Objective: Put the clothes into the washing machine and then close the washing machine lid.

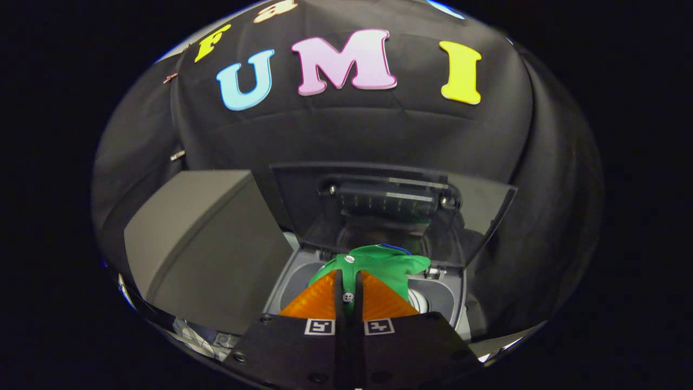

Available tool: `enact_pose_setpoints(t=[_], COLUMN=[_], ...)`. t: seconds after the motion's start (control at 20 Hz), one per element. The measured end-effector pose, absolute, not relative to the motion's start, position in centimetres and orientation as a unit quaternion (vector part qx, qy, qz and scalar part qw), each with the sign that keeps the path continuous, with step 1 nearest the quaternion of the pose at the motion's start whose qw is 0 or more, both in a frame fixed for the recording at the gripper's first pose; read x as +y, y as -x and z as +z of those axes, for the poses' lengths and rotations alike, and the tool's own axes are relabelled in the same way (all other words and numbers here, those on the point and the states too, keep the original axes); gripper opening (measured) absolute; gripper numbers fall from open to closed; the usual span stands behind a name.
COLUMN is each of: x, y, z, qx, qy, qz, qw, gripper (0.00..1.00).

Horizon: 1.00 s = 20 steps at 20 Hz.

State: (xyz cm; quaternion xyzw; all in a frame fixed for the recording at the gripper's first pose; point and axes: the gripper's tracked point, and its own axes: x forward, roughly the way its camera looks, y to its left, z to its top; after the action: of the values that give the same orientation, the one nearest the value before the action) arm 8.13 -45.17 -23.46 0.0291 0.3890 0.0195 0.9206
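My gripper (pixel 349 277) is shut on a green garment (pixel 387 266), which bunches out ahead of the orange fingers (pixel 319 300) and hangs over the open top of the washing machine (pixel 289 279). The machine's dark lid (pixel 390 208) stands raised behind the opening, leaning back toward the booth wall. The drum's pale inside (pixel 419 300) shows just right of the fingers, below the cloth. Most of the opening is hidden behind the fingers and the garment.
A grey box-like block (pixel 200 244) stands close to the left of the machine, its top higher than the opening. Black cloth walls the booth behind and to both sides.
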Motion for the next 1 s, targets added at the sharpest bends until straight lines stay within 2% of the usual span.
enact_pose_setpoints(t=[0.25, 0.45, 0.5, 0.6, 0.75, 1.0], x=[-45.2, -47.3, -47.2, -47.1, -49.7, -49.5], y=[-7.1, -6.1, -5.7, -6.4, -7.0, -7.1], z=[-31.8, -36.9, -37.6, -37.7, -37.2, -36.1], qx=[0.452, 0.503, 0.511, 0.498, 0.48, 0.476], qy=[-0.014, -0.026, -0.047, -0.082, -0.046, -0.032], qz=[0.003, -0.049, -0.051, -0.057, -0.097, -0.096], qw=[0.892, 0.863, 0.857, 0.861, 0.871, 0.874], gripper=[0.05, 0.05, 0.11, 0.46, 0.98, 1.0])
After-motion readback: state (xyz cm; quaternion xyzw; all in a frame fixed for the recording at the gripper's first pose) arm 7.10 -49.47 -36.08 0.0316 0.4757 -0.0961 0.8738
